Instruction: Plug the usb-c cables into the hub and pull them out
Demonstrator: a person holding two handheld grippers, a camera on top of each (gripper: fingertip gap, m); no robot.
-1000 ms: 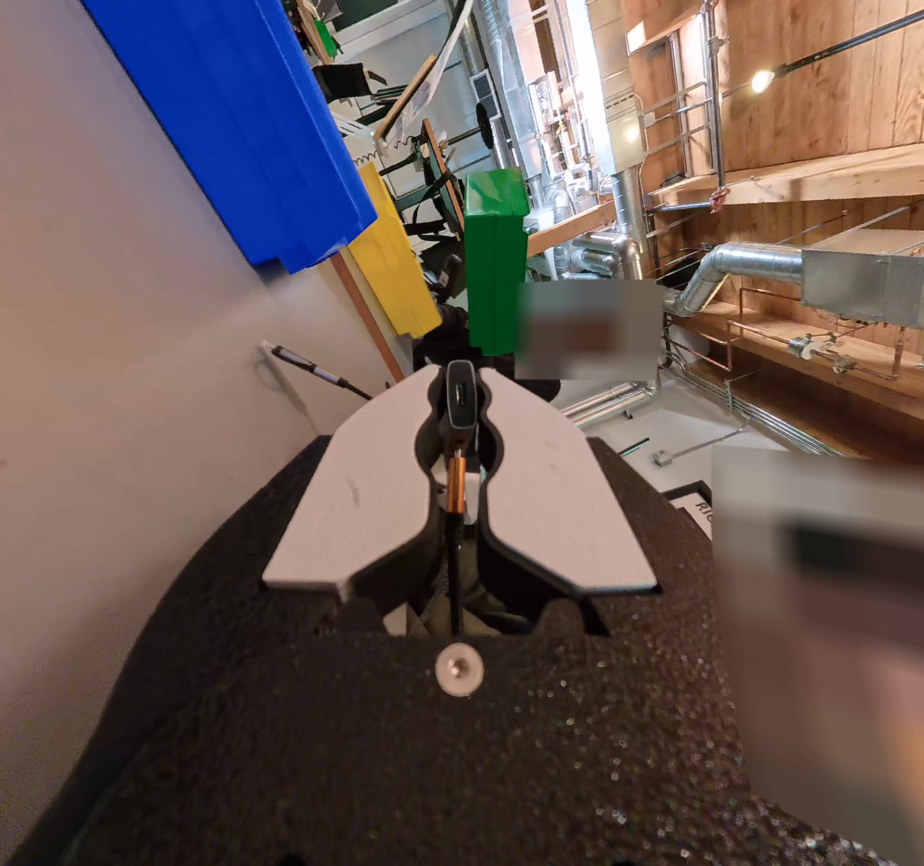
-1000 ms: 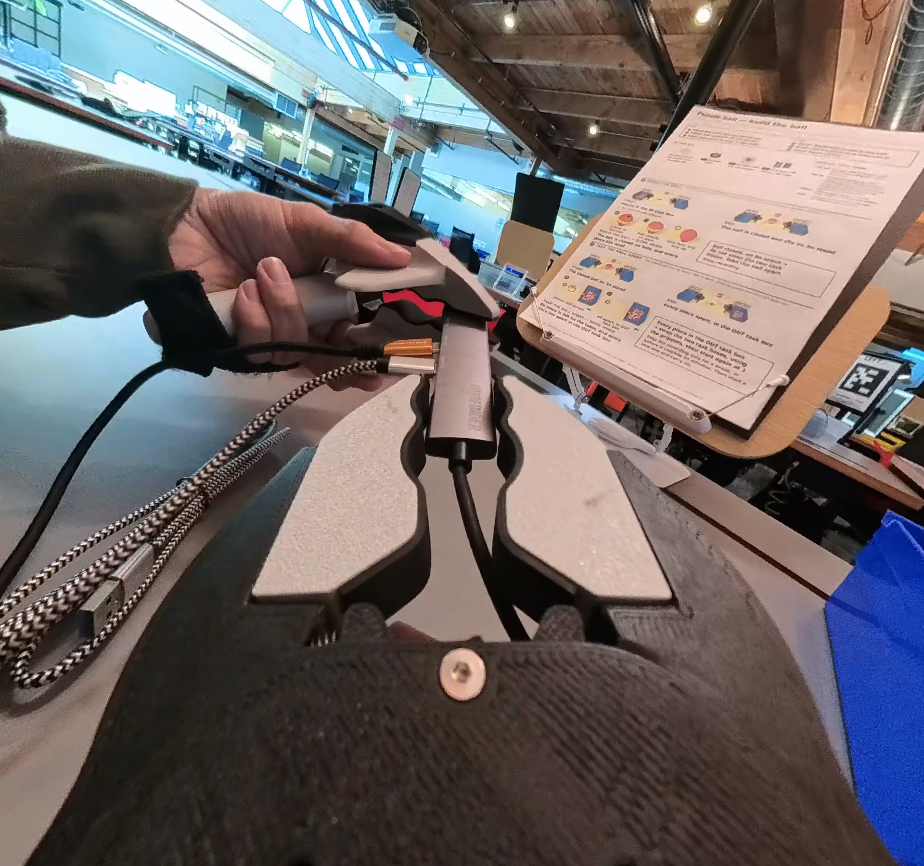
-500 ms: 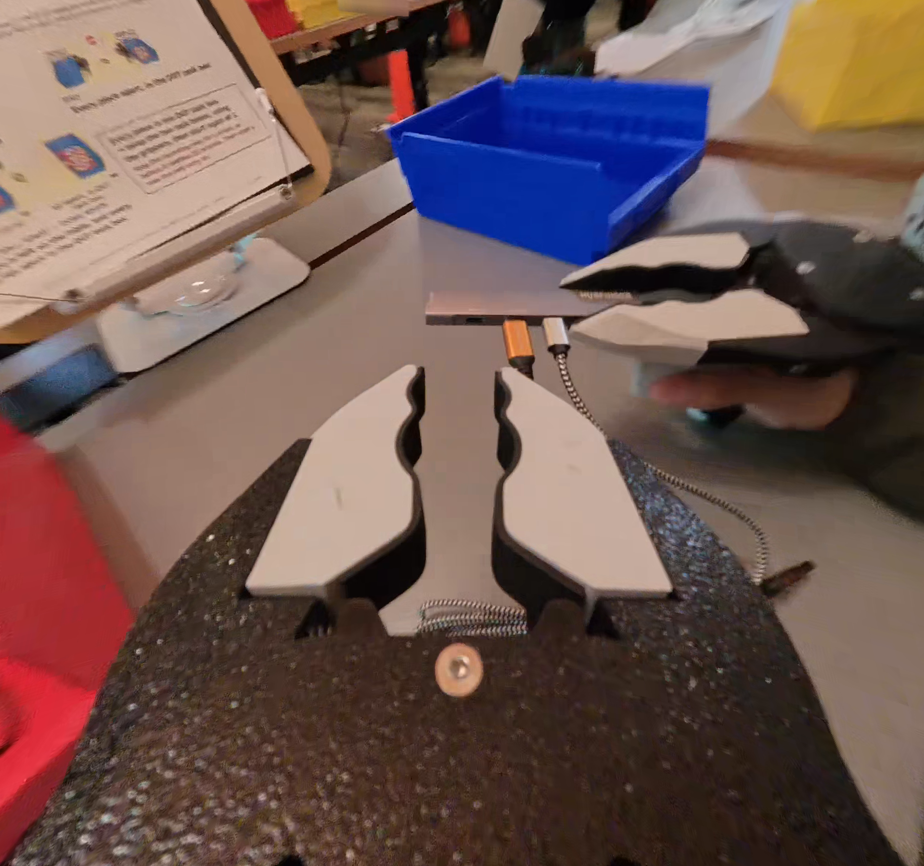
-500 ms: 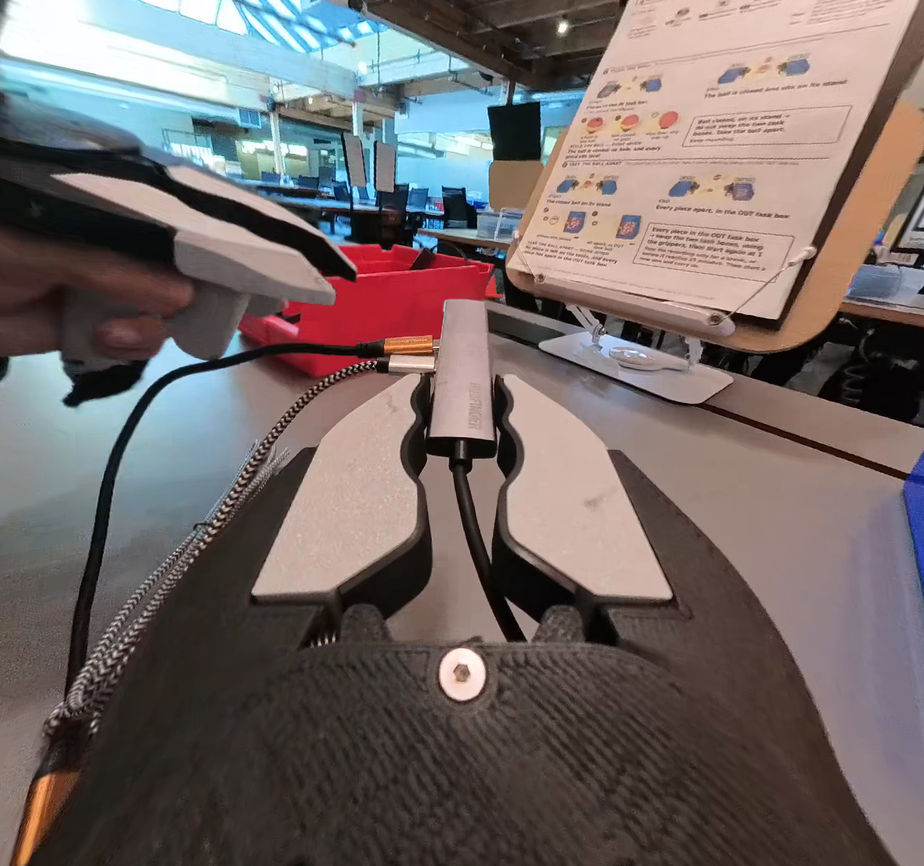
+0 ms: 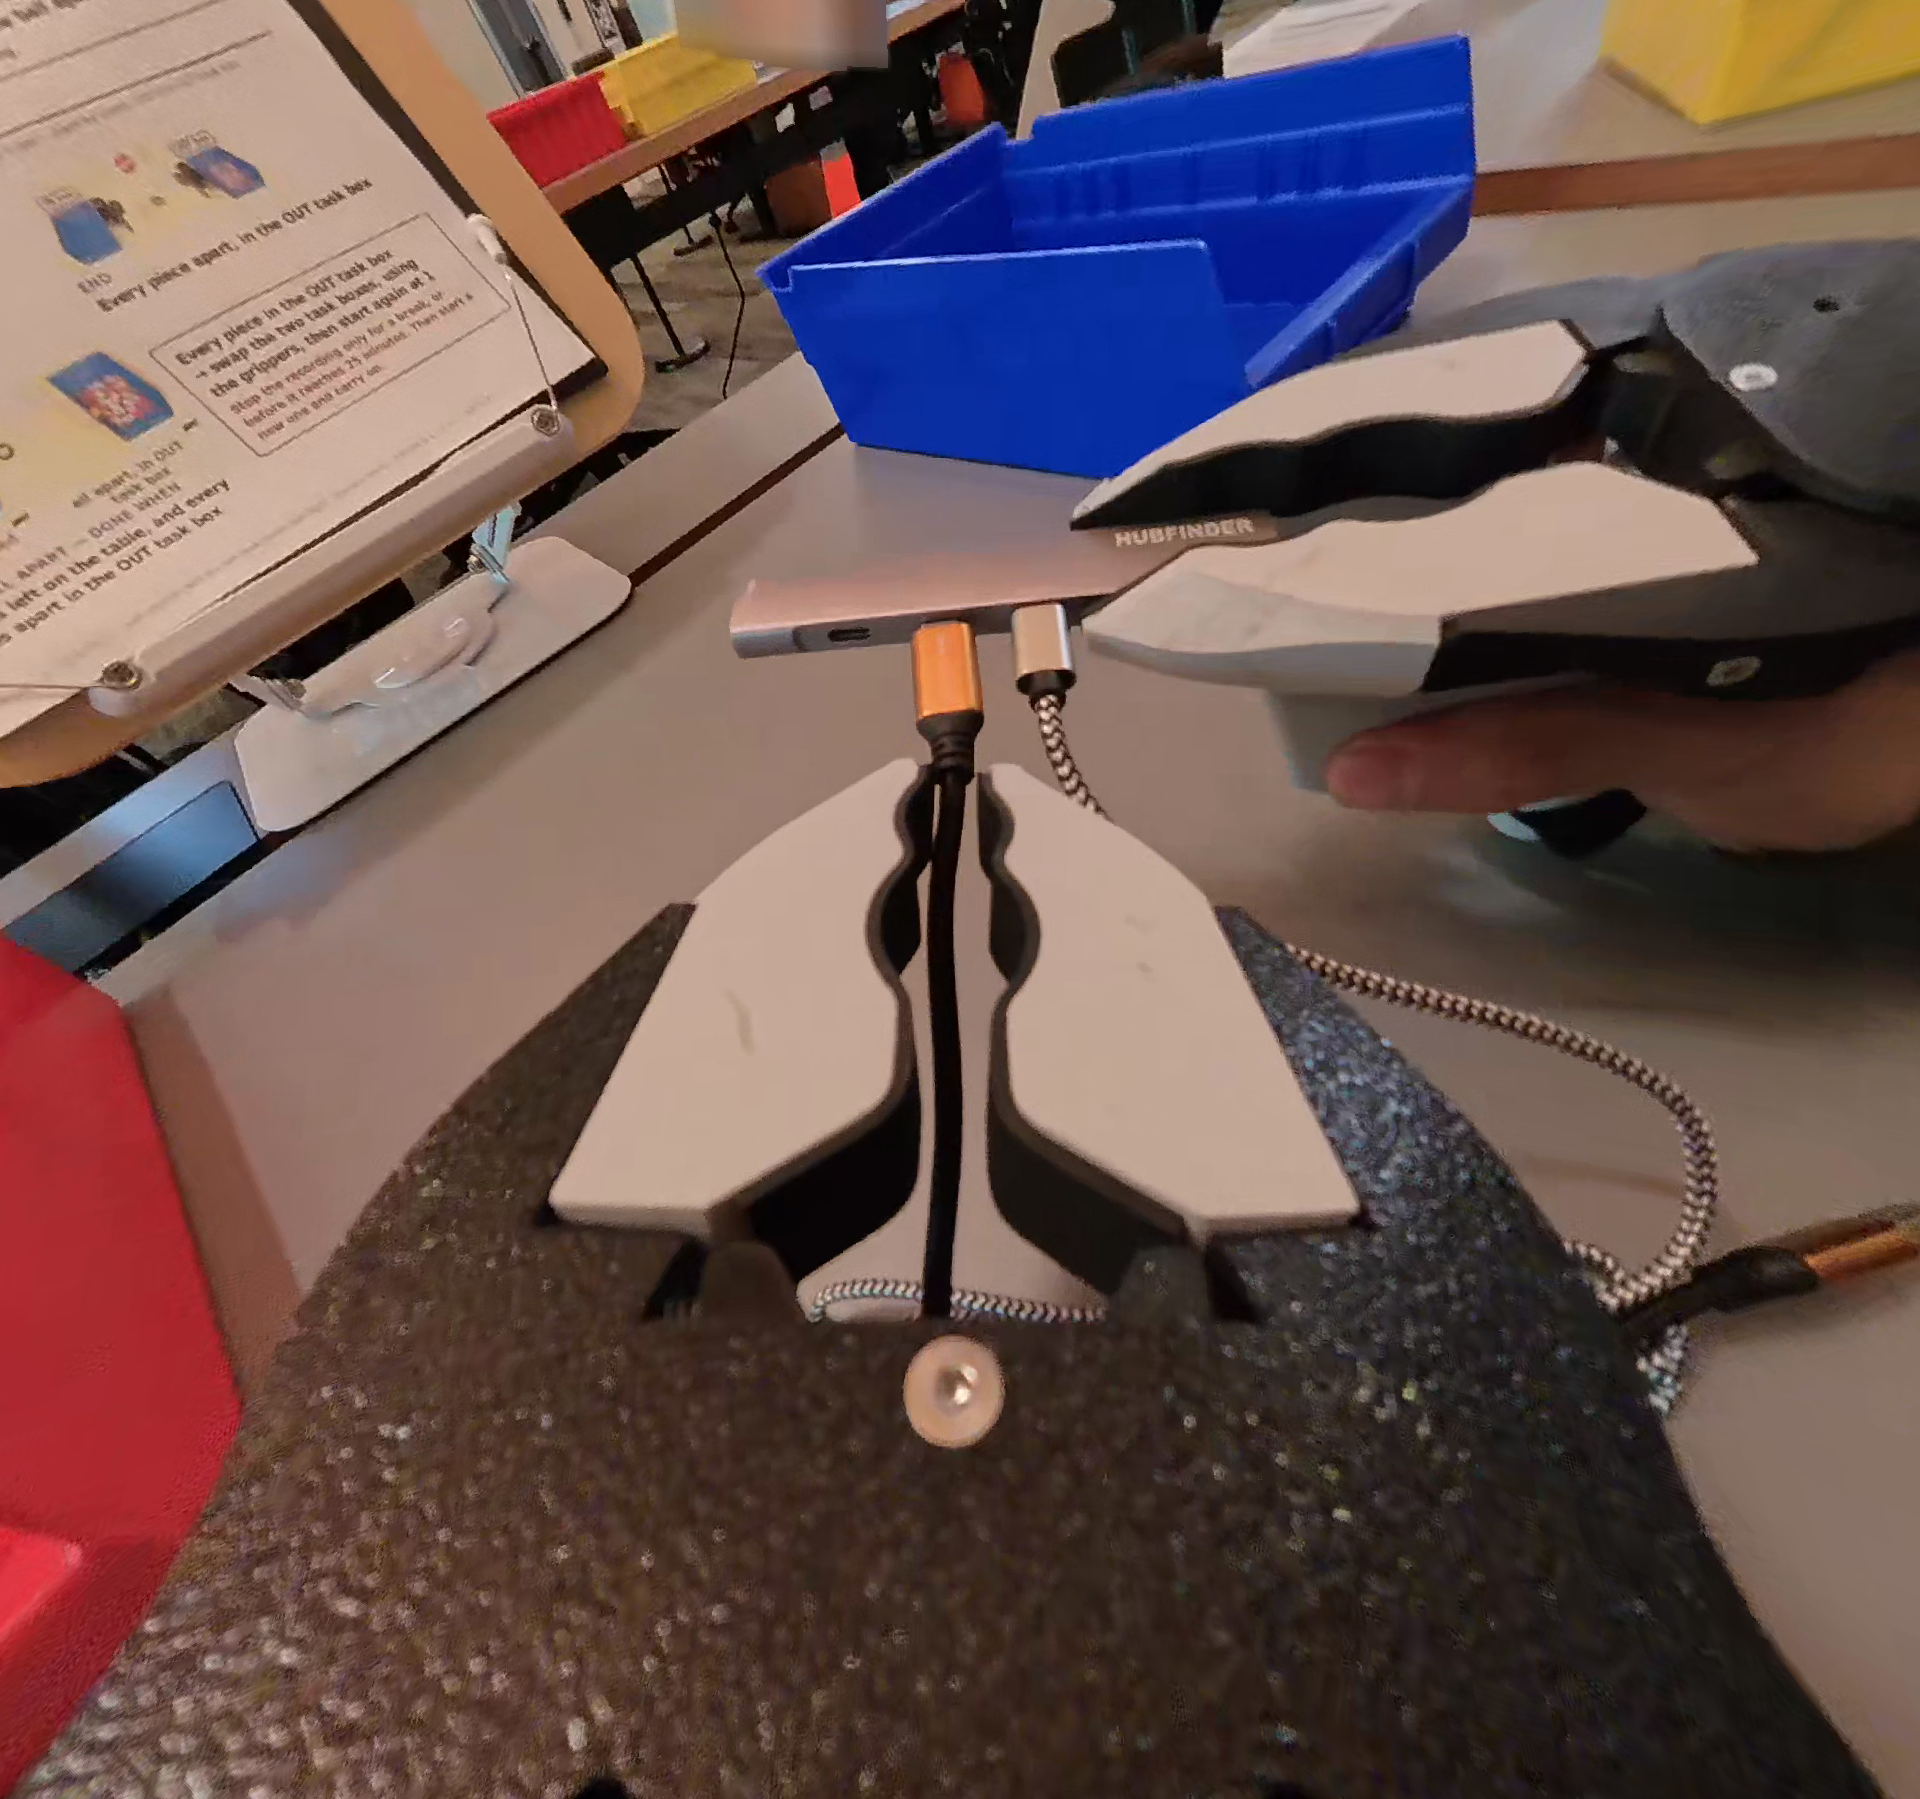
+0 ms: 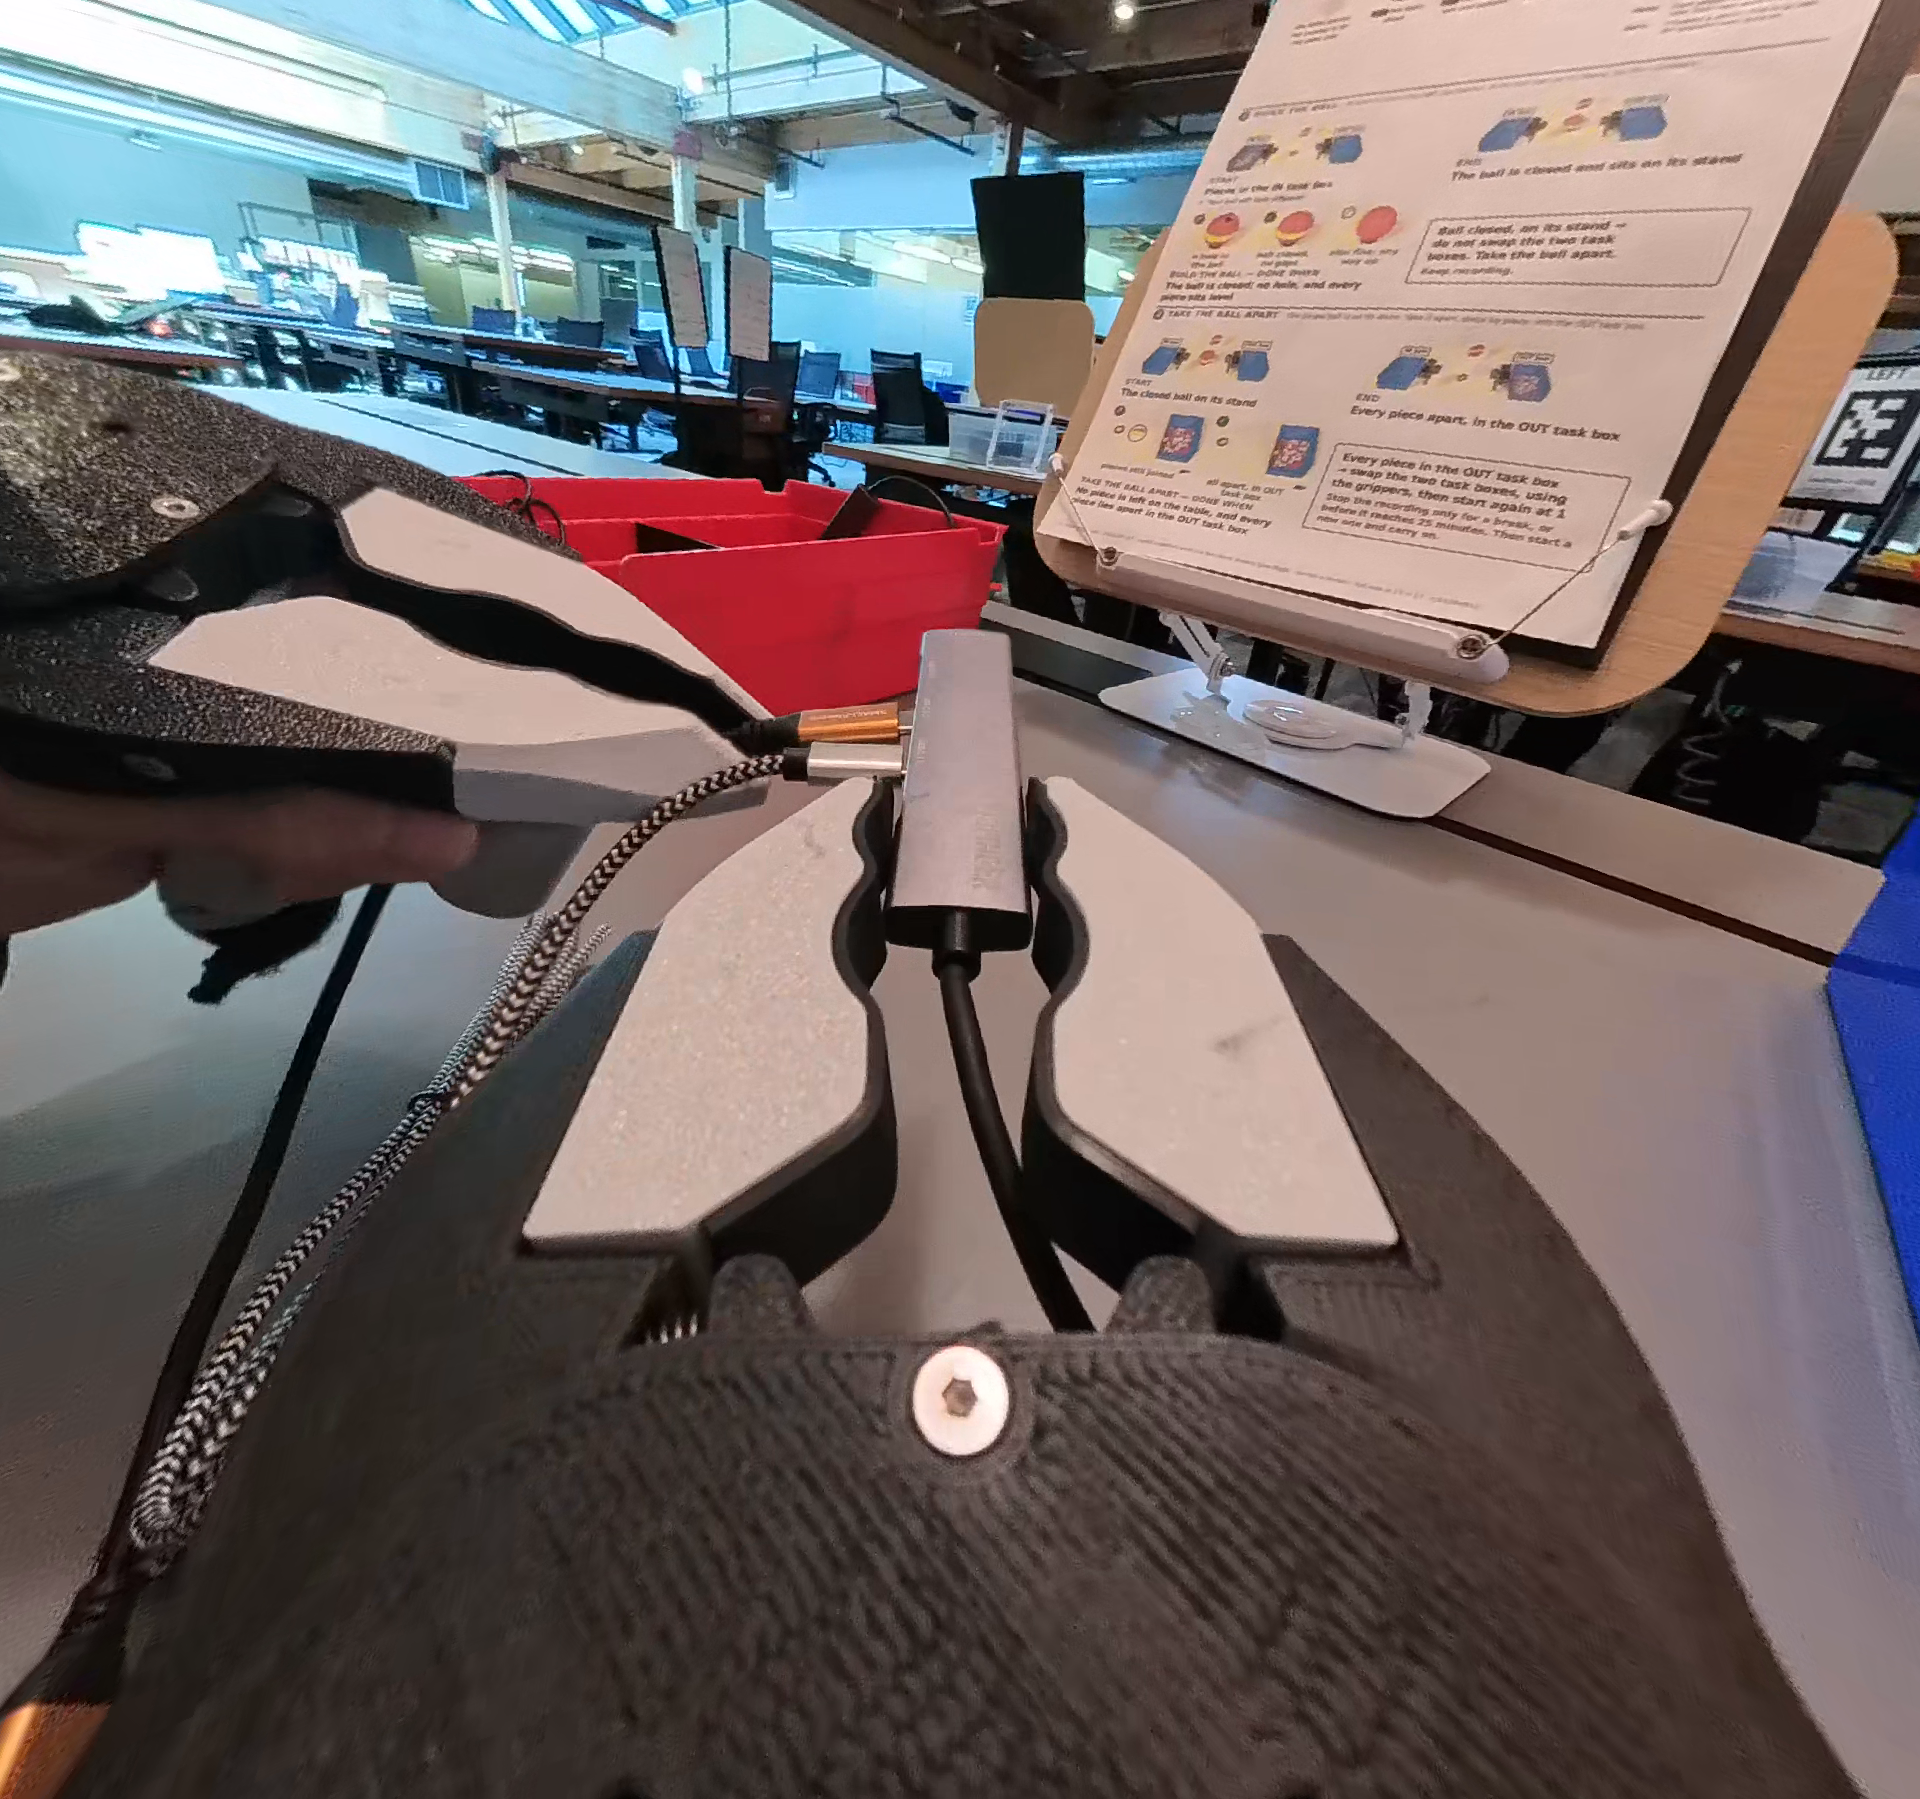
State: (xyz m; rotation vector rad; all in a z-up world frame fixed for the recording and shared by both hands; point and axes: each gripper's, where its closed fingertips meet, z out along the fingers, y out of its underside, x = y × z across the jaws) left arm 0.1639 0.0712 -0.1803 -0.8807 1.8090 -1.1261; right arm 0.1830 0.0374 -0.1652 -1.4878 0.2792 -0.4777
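Note:
A grey hub (image 5: 935, 586) is held level above the table by my right gripper (image 6: 961, 793), which is shut on its cable end; the right gripper also shows in the left wrist view (image 5: 1086, 570). An orange-plug black cable (image 5: 945, 669) and a silver-plug braided cable (image 5: 1042, 643) sit in the hub's side ports. My left gripper (image 5: 943, 783) is closed on the black cable just behind the orange plug; it also shows in the right wrist view (image 6: 748, 741). The braided cable (image 5: 1455, 1011) trails over the table.
A blue bin (image 5: 1039, 336) stands behind the hub. A red bin (image 6: 790, 586) is at the left. An instruction sheet on a wooden stand (image 6: 1455, 295) stands at the table's far edge. A loose orange connector (image 5: 1860, 1250) lies at the right.
My left gripper swung round to face the hub, moved in, and its fingers narrowed onto the black cable behind the orange plug. The right gripper kept hold of the hub.

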